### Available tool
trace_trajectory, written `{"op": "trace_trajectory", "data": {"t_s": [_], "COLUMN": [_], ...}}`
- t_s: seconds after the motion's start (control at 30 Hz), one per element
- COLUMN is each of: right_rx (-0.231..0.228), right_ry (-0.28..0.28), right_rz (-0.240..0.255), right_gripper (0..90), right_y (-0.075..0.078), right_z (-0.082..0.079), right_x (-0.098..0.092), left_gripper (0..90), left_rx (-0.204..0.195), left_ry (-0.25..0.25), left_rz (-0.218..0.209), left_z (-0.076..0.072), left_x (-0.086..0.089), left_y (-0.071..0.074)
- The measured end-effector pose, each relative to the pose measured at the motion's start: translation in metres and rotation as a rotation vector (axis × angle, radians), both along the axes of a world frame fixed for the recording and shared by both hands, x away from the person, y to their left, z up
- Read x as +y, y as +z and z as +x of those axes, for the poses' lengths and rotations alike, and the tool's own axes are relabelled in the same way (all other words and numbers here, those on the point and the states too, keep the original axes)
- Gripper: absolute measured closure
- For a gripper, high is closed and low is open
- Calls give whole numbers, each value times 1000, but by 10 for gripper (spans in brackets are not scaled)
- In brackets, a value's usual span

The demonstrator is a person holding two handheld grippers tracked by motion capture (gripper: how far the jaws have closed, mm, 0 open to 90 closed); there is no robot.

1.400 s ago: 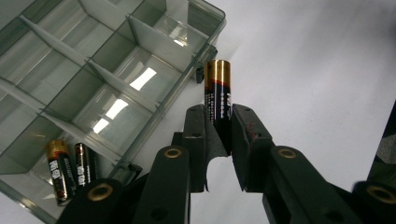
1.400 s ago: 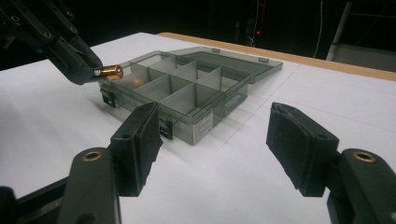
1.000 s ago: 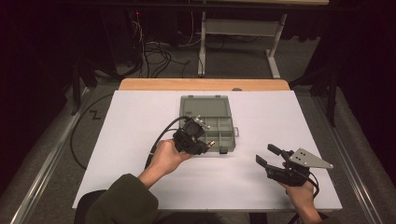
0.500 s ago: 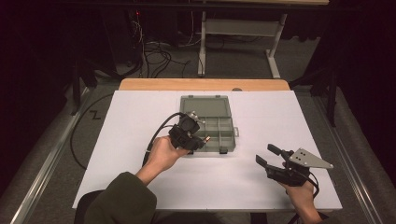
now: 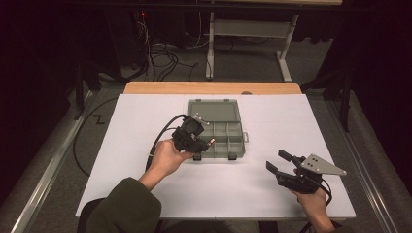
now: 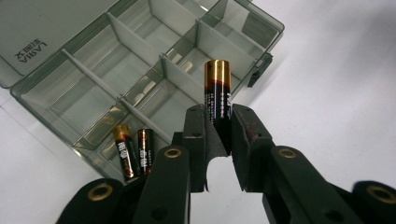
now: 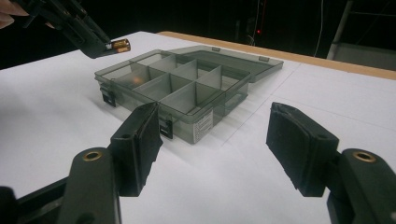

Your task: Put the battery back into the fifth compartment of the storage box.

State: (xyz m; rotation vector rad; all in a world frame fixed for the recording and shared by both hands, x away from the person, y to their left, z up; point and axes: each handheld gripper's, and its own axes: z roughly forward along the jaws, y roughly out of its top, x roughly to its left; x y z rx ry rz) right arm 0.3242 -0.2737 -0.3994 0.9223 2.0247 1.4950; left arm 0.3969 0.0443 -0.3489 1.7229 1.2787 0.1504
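Left gripper (image 6: 218, 135) is clamped on a black-and-gold cylindrical battery (image 6: 217, 91), held over the near-left corner of the smoky grey compartmented plastic organiser box (image 5: 221, 137). Judged step: carrying it to a compartment; next, lower and release beside the two batteries (image 6: 134, 150) already inside. Right gripper (image 7: 212, 140) rests near right, jaws apart. Battery labels are unreadable.

Three batteries (image 6: 217, 100) are counted, one box (image 5: 219, 130) with eight compartments, and two grippers (image 5: 206, 142) at 6 o'clock.
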Motion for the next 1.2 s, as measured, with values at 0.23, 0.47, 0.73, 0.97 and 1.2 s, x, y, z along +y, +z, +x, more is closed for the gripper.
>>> {"op": "trace_trajectory", "data": {"t_s": [0.23, 0.47, 0.73, 0.97, 1.2], "right_rx": [0, -3, -4, -2, -1], "right_ry": [0, 0, 0, -1, -1], "right_rz": [-1, -1, -1, 2, 0], "right_gripper": [368, 368, 368, 368, 368], "right_y": [0, 0, 0, 0, 0], "right_z": [0, 0, 0, 0, 0], "right_x": [0, 0, 0, 0, 0], "left_gripper": [764, 763, 763, 763, 763], "left_rx": [-4, -12, -19, -8, 4], "left_ry": [16, 30, 63, 87, 113], "left_rz": [0, 14, 12, 28, 37], "left_z": [3, 5, 9, 14, 18], "left_x": [6, 10, 15, 20, 26], "left_y": [1, -2, -3, -9, -14]}}
